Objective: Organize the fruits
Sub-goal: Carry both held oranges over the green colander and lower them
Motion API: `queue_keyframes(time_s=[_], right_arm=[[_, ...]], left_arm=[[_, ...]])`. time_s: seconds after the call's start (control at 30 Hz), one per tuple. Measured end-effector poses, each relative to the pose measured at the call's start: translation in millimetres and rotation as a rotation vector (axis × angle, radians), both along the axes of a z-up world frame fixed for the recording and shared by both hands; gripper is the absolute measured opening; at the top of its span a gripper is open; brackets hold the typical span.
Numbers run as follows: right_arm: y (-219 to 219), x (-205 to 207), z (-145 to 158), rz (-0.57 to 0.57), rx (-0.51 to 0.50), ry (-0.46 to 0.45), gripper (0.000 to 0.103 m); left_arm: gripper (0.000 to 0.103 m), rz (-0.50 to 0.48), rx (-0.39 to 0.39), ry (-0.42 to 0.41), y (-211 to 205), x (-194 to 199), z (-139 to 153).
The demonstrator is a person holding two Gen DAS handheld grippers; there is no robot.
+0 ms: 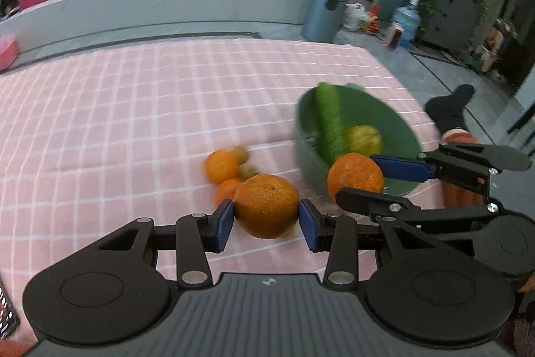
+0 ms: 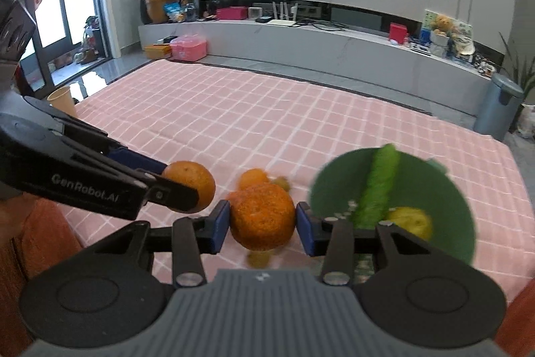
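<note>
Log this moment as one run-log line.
left tongs: shut on large orange | right tongs: shut on second orange | green bowl: holds cucumber

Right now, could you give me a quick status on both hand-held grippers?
Left hand-held gripper shut on an orange. Right hand-held gripper shut on another orange. Green bowl alongside, path unobstructed.

Pink checked tablecloth (image 1: 140,109) under a green bowl (image 1: 398,122) and a cluster of small oranges (image 1: 221,168).

Orange (image 2: 262,216) in right gripper (image 2: 262,225)
</note>
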State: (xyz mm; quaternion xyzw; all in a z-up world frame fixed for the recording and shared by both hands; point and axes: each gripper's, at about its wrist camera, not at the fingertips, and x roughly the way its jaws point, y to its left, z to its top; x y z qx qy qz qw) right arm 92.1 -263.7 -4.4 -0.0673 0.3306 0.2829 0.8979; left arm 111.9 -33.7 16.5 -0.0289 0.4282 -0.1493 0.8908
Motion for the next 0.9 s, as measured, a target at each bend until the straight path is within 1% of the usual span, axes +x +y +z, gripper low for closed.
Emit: queue_keyframes(time_s=[0.13,0.2,0.3,0.4,0.6,0.7,0.77,0.9], right_arm=[[-24.9,9.4,7.2,-0.028,-0.05,-0.008,0.04],[-36.7,16.1,8.0,-0.039,-0.067,0.002,0.04],[-54.1,28.2,3.7,-0.051,-0.083,0.046,0.04],[-65.4,41.3,-3.2,-0.054,-0.105,0.094,0.04],[-73.6,69.0,-19.5,-0.03,-0.125,0.202,0.04],[-72.1,81.2,-31.4,-0.013,-0.155,0.254,0.04],[-69.4,87.5,-37.4,-0.002,-0.179,0.276,0.04],[-69.0,97.4,-47.3,0.028,-0.231,0.31,0.04]], left_arm=[[0.048,-0.059,-0.019,0.012,-28.4,16.7,4.7],[0.048,-0.092,-0.031,0.025,-41.2,25.8,3.1],[0.048,-0.134,-0.066,0.066,-54.1,41.4,-4.3],[0.048,-0.149,-0.093,0.108,-61.2,58.8,-13.2],[0.048,-0.185,-0.06,0.163,-81.5,82.5,-26.9],[0.048,-0.222,-0.072,0.194,-89.0,88.3,-32.1],[0.048,-0.234,-0.078,0.216,-93.7,92.5,-37.3],[0.048,-0.242,-0.059,0.259,-106.7,100.8,-48.5]])
